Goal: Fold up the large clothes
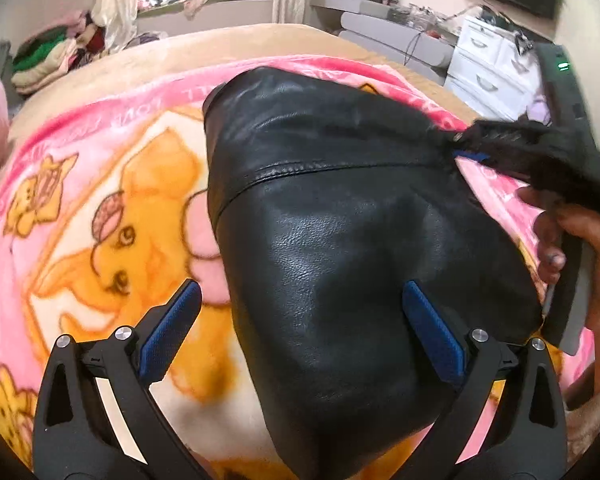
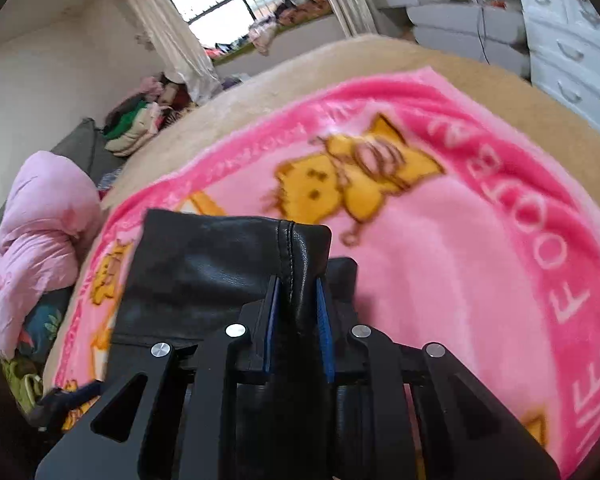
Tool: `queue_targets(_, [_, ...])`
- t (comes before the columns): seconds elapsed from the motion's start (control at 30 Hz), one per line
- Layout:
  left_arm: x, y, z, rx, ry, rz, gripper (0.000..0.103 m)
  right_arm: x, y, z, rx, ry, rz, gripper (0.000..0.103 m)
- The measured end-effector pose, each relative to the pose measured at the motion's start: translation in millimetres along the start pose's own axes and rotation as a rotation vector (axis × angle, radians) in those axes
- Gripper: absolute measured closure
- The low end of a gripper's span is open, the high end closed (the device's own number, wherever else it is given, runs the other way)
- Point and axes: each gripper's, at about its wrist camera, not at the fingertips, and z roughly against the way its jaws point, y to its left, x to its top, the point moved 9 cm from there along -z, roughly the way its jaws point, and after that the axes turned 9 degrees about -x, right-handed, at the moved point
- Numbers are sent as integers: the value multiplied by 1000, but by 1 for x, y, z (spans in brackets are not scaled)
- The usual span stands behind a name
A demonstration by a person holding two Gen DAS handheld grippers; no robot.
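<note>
A black leather garment [image 1: 340, 240] lies folded on a pink cartoon blanket [image 1: 100, 200] spread over the bed. My left gripper [image 1: 302, 298] hovers above its near end, jaws wide open, with nothing pinched between the blue pads [image 1: 168, 332]. At the garment's right edge my right gripper [image 1: 470, 152] is seen, held by a hand [image 1: 580, 248], clamped on a bunched fold. In the right wrist view my right gripper [image 2: 298, 284] is shut on a seamed edge of the leather garment [image 2: 220, 268], which drapes off to the left over the pink blanket [image 2: 440, 260].
The bed's beige cover [image 1: 180, 52] reaches past the blanket. A pink quilt [image 2: 40, 240] is heaped at the left. Piled clothes [image 1: 48, 60] sit by the curtain, white drawers [image 1: 488, 68] and grey boxes [image 1: 392, 36] stand at the far right.
</note>
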Motion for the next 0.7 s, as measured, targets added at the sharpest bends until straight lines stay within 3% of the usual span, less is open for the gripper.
queue_targets(0.3, [-9,7,-33,-127,79,112,8,-24,-22,-44,-72,118,17,80])
queue_targets(0.6, [-13,7,-33,-132,78,120,8,-25,-22,-47,-115,110,50,76])
queue_targets(0.7, [-13,8,-31,-123,76,114,8,-23,-21,-36,-124,77,40,69])
